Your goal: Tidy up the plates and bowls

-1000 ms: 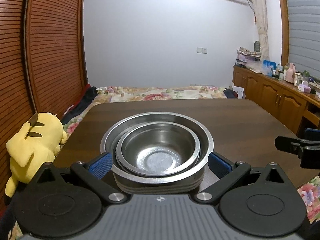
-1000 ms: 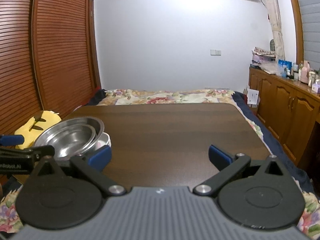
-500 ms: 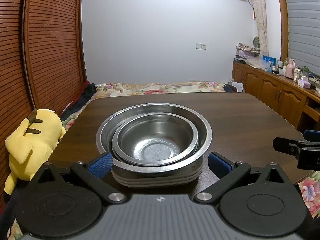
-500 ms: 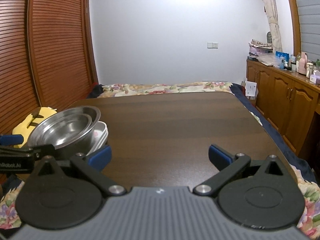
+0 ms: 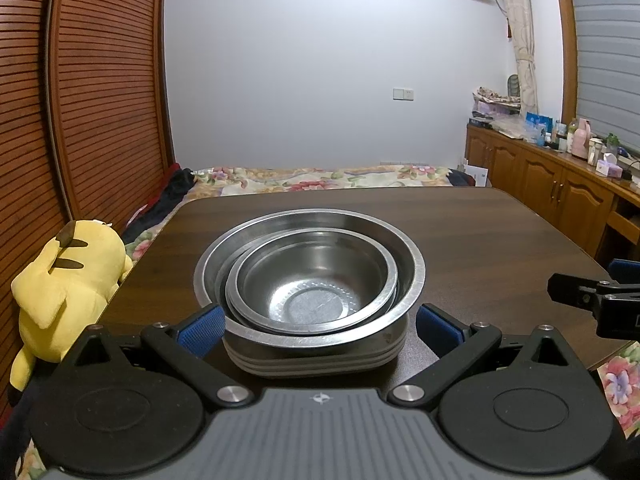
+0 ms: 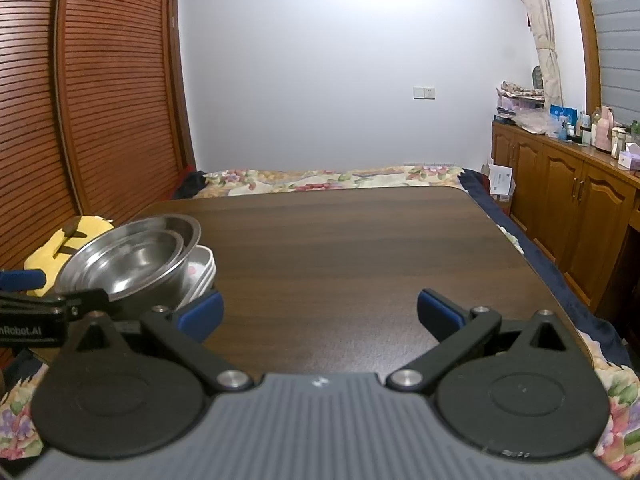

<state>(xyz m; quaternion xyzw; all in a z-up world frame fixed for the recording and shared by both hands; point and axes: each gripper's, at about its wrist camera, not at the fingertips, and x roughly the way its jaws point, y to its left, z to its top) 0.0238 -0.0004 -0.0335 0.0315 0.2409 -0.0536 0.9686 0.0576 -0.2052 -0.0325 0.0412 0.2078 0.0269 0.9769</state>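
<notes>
A small steel bowl [image 5: 312, 280] sits nested in a larger steel bowl [image 5: 408, 264], and both rest on a stack of white plates [image 5: 320, 360] on the dark wooden table [image 5: 480, 240]. My left gripper [image 5: 318, 320] is open, with its blue pads on either side of the stack's near edge, touching nothing. The stack also shows in the right wrist view, bowls [image 6: 132, 264] over plates [image 6: 202, 272], at the left. My right gripper [image 6: 320, 312] is open and empty over bare table to the right of the stack.
A yellow plush toy [image 5: 60, 288] sits off the table's left edge. A bed with a floral cover [image 5: 320, 178] lies beyond the far edge. Wooden cabinets [image 6: 560, 200] with clutter on top run along the right wall. Slatted wooden doors [image 5: 100, 100] stand at the left.
Both cameras have tilted up and sunk lower, so the stack is seen more from the side. Both grippers stay open and the stack has not moved.
</notes>
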